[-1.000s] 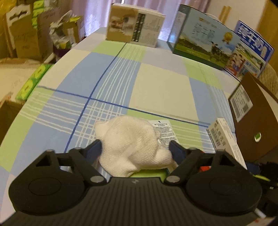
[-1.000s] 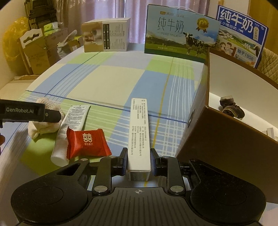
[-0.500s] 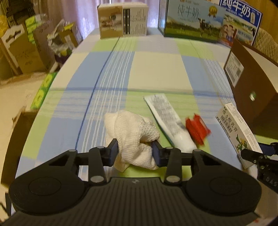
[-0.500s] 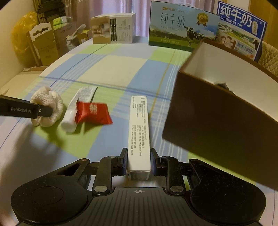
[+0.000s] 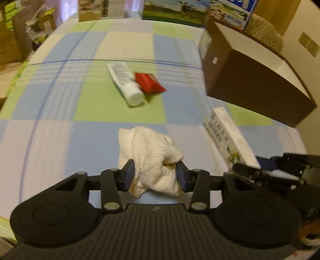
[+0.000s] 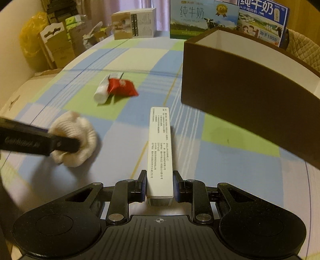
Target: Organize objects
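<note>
My left gripper (image 5: 155, 177) is shut on a crumpled white cloth (image 5: 152, 156), held above the checked tablecloth; the same white cloth (image 6: 75, 143) shows at the left of the right wrist view. My right gripper (image 6: 159, 189) is shut on a long white box (image 6: 160, 152) with printed text, lifted off the table. That long white box (image 5: 228, 134) also appears at the right of the left wrist view. On the cloth lie a white tube (image 5: 125, 83) and a red packet (image 5: 149, 83), touching each other. A brown open box (image 6: 250, 88) with a white inside stands at the right.
Milk cartons (image 6: 202, 18) and a beige carton (image 6: 134, 24) stand along the table's far edge (image 6: 160, 38). Cardboard boxes and a yellow bag (image 6: 30, 38) are piled beyond the left edge. A quilted chair back (image 5: 264, 34) is behind the brown box.
Both grippers have lifted and drawn back toward the near edge with their loads. The tube and red packet now lie farther away, and the brown box sits lower in view.
</note>
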Demonstrator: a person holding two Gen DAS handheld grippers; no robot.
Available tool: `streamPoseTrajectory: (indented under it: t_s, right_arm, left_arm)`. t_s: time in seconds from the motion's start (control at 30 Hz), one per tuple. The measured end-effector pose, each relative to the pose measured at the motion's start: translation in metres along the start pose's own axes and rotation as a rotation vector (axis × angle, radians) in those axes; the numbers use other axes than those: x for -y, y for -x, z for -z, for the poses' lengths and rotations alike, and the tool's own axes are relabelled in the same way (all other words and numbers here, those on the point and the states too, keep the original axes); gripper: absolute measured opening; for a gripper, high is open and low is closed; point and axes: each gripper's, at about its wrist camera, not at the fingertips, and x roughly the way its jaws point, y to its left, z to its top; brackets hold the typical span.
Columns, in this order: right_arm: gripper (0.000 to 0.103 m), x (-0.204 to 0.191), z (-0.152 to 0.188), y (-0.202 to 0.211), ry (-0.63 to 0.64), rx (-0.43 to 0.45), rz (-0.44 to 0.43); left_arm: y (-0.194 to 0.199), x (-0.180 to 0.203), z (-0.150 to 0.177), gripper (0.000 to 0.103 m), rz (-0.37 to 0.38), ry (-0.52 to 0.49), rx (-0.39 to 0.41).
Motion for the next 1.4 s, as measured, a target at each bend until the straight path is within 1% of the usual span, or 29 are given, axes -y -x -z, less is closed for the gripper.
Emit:
streamPoseTrajectory:
  t_s: [0.03, 0.1, 0.23, 0.3, 0.37, 0.43, 0.57, 0.63, 0.7, 0.8, 0.83, 0.87, 0.93, 1.03, 1.13, 1.27, 1.4]
  right_arm:
    - [0.023, 0.000, 0.004, 0.004, 0.000, -0.002, 0.000]
    - [0.023, -0.001, 0.011, 0.009, -0.002, -0.008, -0.001]
    - [0.024, 0.002, 0.008, 0.010, -0.040, 0.003, -0.021]
    - [0.029, 0.001, 0.004, 0.007, -0.040, 0.002, -0.029]
    - [0.041, -0.001, -0.001, 0.001, -0.027, 0.002, -0.020]
    - [0.043, -0.001, -0.003, -0.003, -0.022, 0.011, 0.001]
    - [0.043, 0.001, -0.010, -0.008, -0.038, 0.012, -0.008]
    - [0.043, 0.002, -0.012, -0.011, -0.046, 0.009, -0.010]
    - [0.043, 0.003, -0.013, -0.014, -0.049, 0.005, -0.009]
    - [0.042, 0.005, -0.012, -0.016, -0.055, 0.006, -0.002]
    - [0.038, 0.005, -0.012, -0.017, -0.053, 0.005, -0.003]
    - [0.030, 0.005, -0.011, -0.017, -0.051, 0.004, -0.002]
    - [0.024, 0.005, -0.010, -0.018, -0.053, -0.001, -0.010]
    - [0.023, 0.005, -0.009, -0.016, -0.042, -0.002, 0.003]
    - [0.023, 0.005, -0.007, -0.014, -0.050, -0.008, -0.009]
    - [0.023, 0.005, -0.006, -0.011, -0.058, -0.012, -0.010]
    - [0.023, 0.005, -0.007, -0.007, -0.065, -0.007, -0.005]
  left_arm:
    - [0.000, 0.003, 0.001, 0.046, 0.008, -0.007, 0.003]
    - [-0.002, 0.003, 0.000, 0.048, 0.004, -0.006, 0.008]
    - [-0.005, -0.005, -0.003, 0.058, 0.018, 0.048, 0.012]
    - [-0.008, -0.009, -0.004, 0.063, 0.017, 0.060, 0.012]
    - [-0.011, -0.010, -0.005, 0.071, 0.010, 0.061, 0.017]
    - [-0.017, -0.011, -0.006, 0.074, 0.011, 0.062, 0.013]
    - [-0.024, -0.015, -0.006, 0.078, 0.017, 0.063, 0.001]
    - [-0.026, -0.014, -0.006, 0.078, 0.014, 0.057, 0.003]
    - [-0.028, -0.011, -0.006, 0.077, 0.001, 0.029, 0.010]
    - [-0.030, -0.003, -0.004, 0.072, -0.020, -0.033, 0.023]
    - [-0.030, 0.000, -0.003, 0.068, -0.024, -0.054, 0.027]
    - [-0.030, 0.001, -0.003, 0.064, -0.025, -0.068, 0.031]
    - [-0.028, 0.005, -0.001, 0.060, -0.033, -0.095, 0.040]
    - [-0.025, 0.012, 0.003, 0.056, -0.062, -0.132, 0.055]
    - [-0.022, 0.018, 0.007, 0.053, -0.076, -0.169, 0.062]
    - [-0.021, 0.019, 0.007, 0.052, -0.052, -0.156, 0.044]
    - [-0.019, 0.020, 0.009, 0.052, -0.047, -0.152, 0.036]
